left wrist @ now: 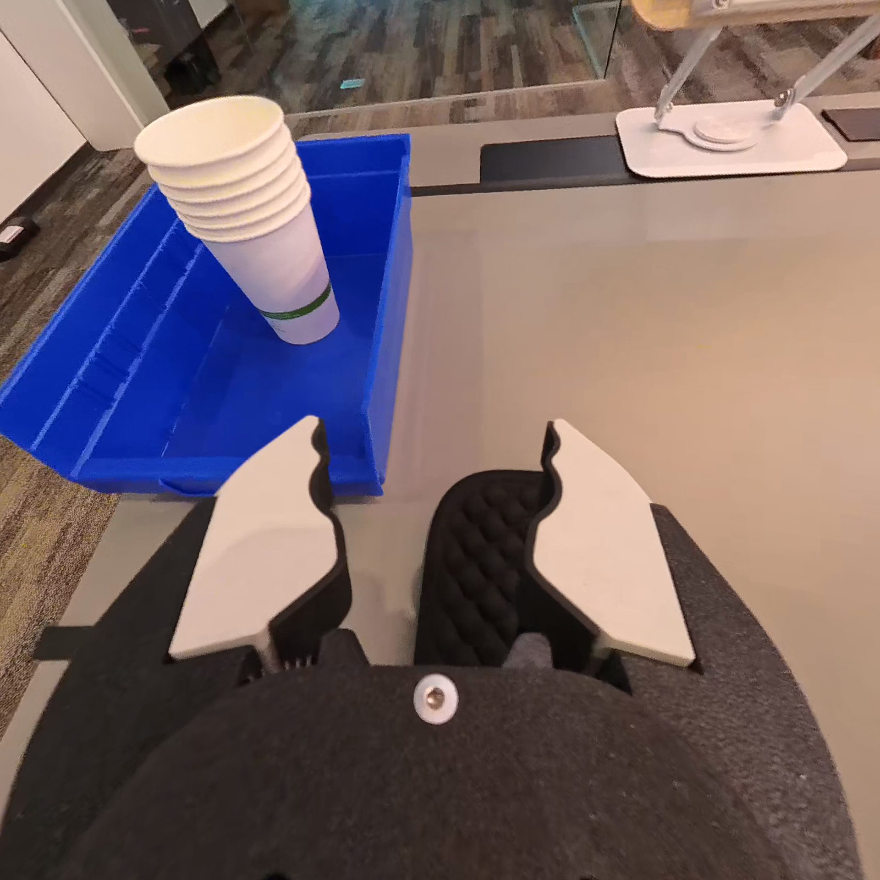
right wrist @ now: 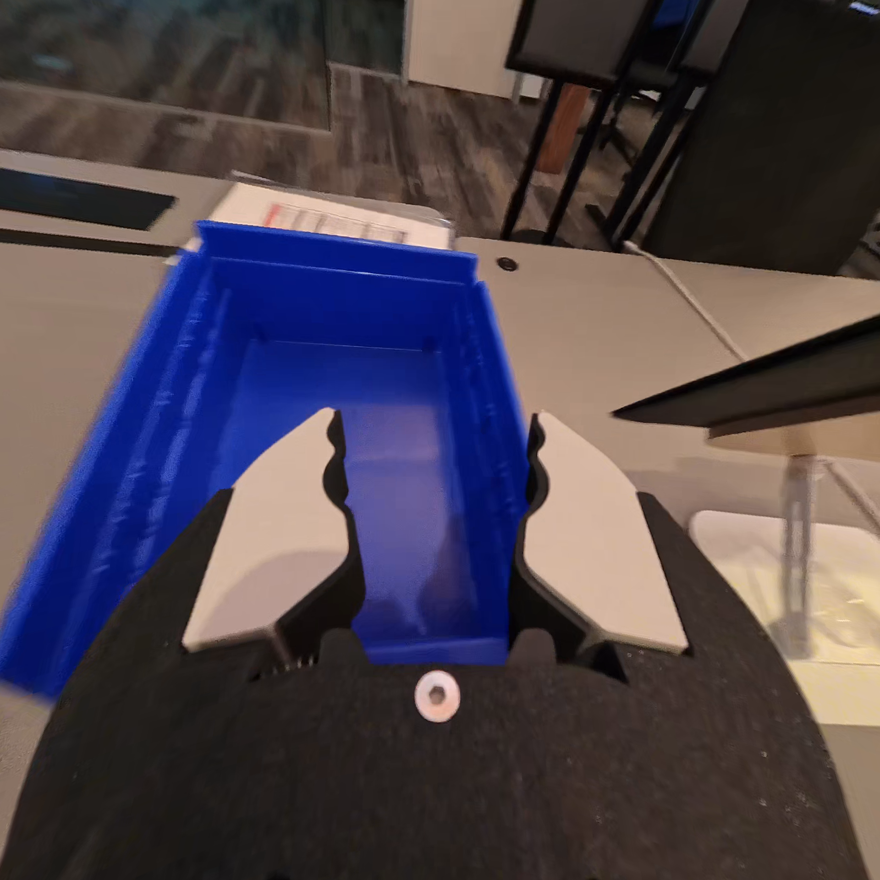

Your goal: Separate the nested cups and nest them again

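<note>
Left wrist view shows your left hand-held gripper (left wrist: 435, 428) open and empty over the desk (left wrist: 619, 333) — the nested cups (left wrist: 247, 214) stand untouched in the blue bin (left wrist: 385, 295). Your right hand-held gripper (right wrist: 435, 419), also open, hovers above another bin (right wrist: 333, 266) — reach for the stack first

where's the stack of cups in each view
Left wrist view: the stack of cups stands upright in a blue bin, upper left.
Right wrist view: not in it; a blue bin here shows no cups, so I cannot tell that it is the same one.
Shared landmark: the grey table.
</note>
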The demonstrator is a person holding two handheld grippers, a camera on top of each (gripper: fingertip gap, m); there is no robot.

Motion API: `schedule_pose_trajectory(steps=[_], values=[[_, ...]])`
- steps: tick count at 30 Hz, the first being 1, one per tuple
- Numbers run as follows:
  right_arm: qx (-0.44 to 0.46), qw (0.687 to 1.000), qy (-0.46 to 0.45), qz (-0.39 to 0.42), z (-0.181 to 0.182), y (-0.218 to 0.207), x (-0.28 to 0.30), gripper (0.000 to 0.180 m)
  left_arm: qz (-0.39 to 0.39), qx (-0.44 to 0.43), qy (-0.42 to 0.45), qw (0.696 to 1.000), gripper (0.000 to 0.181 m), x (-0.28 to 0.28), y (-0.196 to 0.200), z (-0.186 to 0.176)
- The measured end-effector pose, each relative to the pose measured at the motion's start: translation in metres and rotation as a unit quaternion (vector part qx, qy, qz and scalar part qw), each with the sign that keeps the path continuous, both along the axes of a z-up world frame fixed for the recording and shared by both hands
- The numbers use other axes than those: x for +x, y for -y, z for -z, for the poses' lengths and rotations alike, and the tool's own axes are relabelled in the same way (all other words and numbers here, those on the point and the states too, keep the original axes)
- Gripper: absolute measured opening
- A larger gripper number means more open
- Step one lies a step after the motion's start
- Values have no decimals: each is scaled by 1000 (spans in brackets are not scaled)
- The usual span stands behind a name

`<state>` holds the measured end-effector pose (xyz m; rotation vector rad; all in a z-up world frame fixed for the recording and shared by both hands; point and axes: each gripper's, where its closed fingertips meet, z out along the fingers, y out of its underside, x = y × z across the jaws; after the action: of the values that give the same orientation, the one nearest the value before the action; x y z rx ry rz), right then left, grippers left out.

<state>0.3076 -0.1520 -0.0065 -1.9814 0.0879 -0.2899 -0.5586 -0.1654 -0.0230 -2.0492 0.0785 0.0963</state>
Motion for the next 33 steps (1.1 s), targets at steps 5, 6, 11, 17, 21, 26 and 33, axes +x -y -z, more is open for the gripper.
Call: schedule_pose_trajectory(steps=[5,6,11,17,21,26,33], values=[[76,996,-56,2,-18,36,-60,85,-10,62,-43,997,105,1,-21,-44],[100,993,-62,-8,-29,40,-75,85,-16,90,-57,994,107,2,-26,-64],[178,981,-33,-73,-113,43,-157,95,6,218,-68,974,101,34,-52,-155],[200,971,19,-131,-188,16,-253,116,22,232,-52,971,113,87,-87,-192],[167,974,21,-154,-194,-10,-314,122,24,205,-27,978,125,114,-109,-182],[142,977,7,-162,-177,-42,-363,133,18,173,-8,985,135,138,-127,-159],[92,987,-11,-133,-100,-86,-389,145,22,135,1,991,145,163,-140,-106]])
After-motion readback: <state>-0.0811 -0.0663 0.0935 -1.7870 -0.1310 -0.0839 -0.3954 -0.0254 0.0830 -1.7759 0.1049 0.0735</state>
